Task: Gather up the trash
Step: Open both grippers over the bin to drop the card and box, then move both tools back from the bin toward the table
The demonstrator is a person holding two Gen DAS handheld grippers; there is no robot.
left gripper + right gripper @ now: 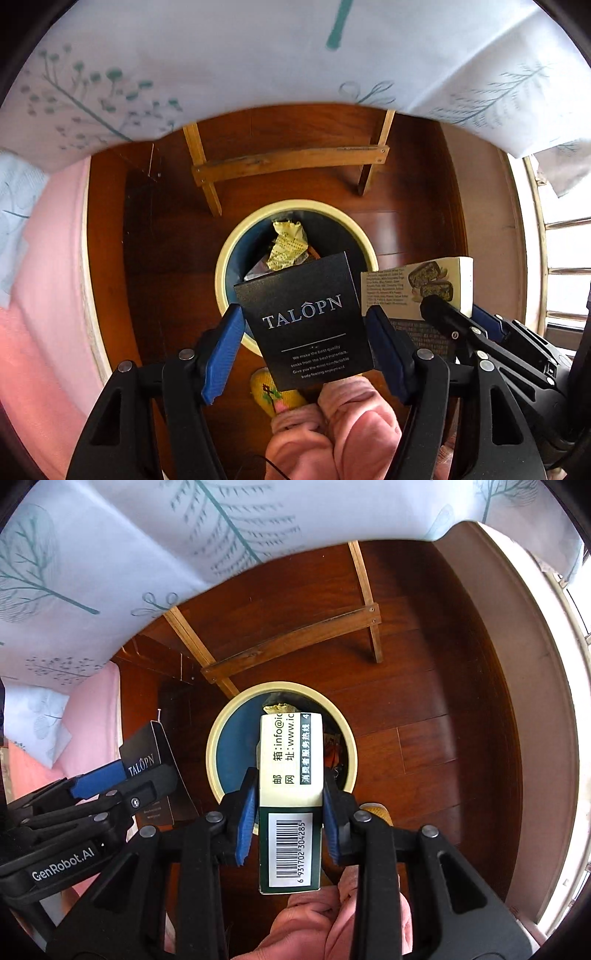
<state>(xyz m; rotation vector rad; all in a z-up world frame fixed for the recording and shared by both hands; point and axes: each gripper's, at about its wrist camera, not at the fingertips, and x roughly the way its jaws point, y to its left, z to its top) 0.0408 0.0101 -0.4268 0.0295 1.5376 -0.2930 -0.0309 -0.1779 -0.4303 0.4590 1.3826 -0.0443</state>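
Note:
My left gripper point(306, 325) is shut on a black "TALOPN" box point(306, 317), held above the near rim of a round bin point(221, 273) with a cream rim and blue inside. Crumpled yellow paper point(288, 243) and other scraps lie in the bin. My right gripper point(290, 812) is shut on a cream and green carton point(290, 775) with a barcode, held over the bin point(214, 753). The carton also shows in the left wrist view point(417, 284), and the black box in the right wrist view point(147, 757).
The bin stands on a dark wooden floor point(424, 701). A table with wooden legs point(288, 162) and a white leaf-print cloth point(221, 55) stands behind it. Pink bedding point(48, 277) lies at left. A window point(565, 258) is at right. Pink-clad legs point(332, 424) and a yellow slipper point(273, 391) are below.

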